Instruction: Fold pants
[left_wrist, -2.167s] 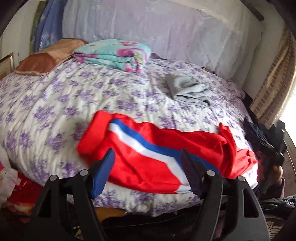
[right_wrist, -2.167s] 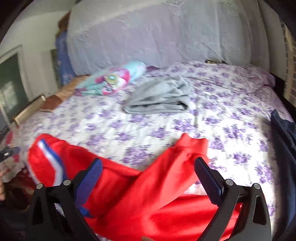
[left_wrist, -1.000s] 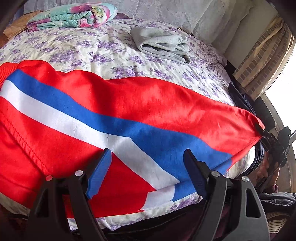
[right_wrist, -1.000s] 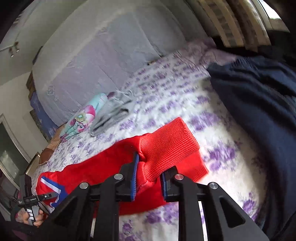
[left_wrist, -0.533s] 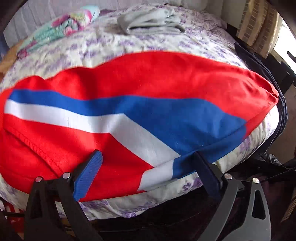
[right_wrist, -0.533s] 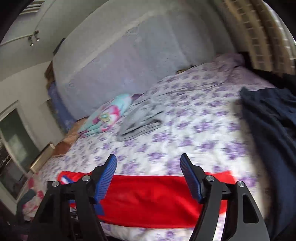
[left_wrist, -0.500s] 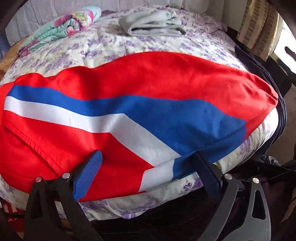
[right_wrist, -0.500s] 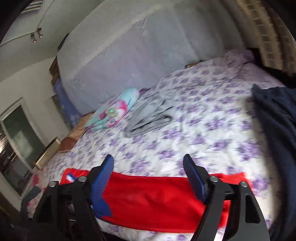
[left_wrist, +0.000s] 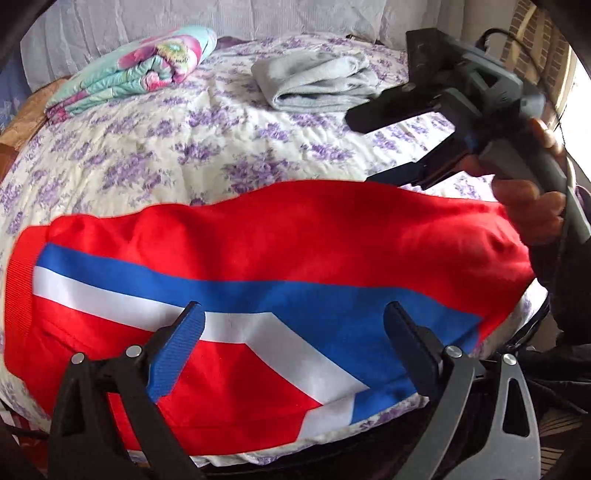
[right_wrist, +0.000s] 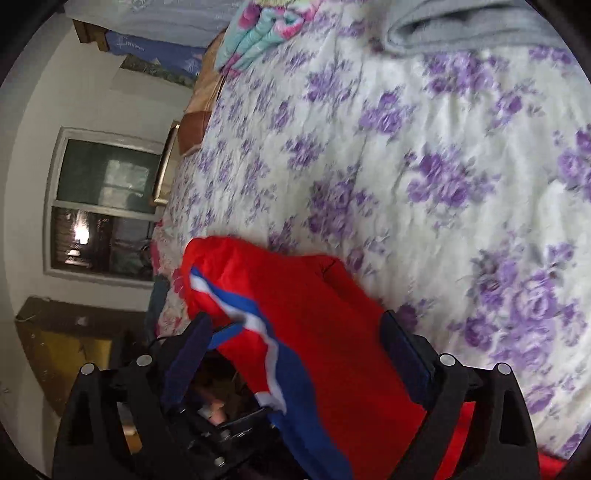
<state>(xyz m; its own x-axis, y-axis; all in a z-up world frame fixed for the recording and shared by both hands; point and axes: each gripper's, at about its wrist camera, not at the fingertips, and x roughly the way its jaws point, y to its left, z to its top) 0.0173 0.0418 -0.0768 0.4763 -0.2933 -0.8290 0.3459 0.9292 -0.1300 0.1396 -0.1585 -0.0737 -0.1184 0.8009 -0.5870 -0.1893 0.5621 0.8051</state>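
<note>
Red fleece pants with blue-white stripe (left_wrist: 280, 258): soft, limp, light. Left gripper (left_wrist: 293, 332) and right gripper (right_wrist: 295, 354) both spread, empty; pinch the ribbed cuff (left_wrist: 18, 295).

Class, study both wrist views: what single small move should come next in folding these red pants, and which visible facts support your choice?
Probably close the left gripper on the near edge of the red pants. Its jaws stand open over the cloth, which lies spread along the bedspread, while the right gripper is open above the far end.
</note>
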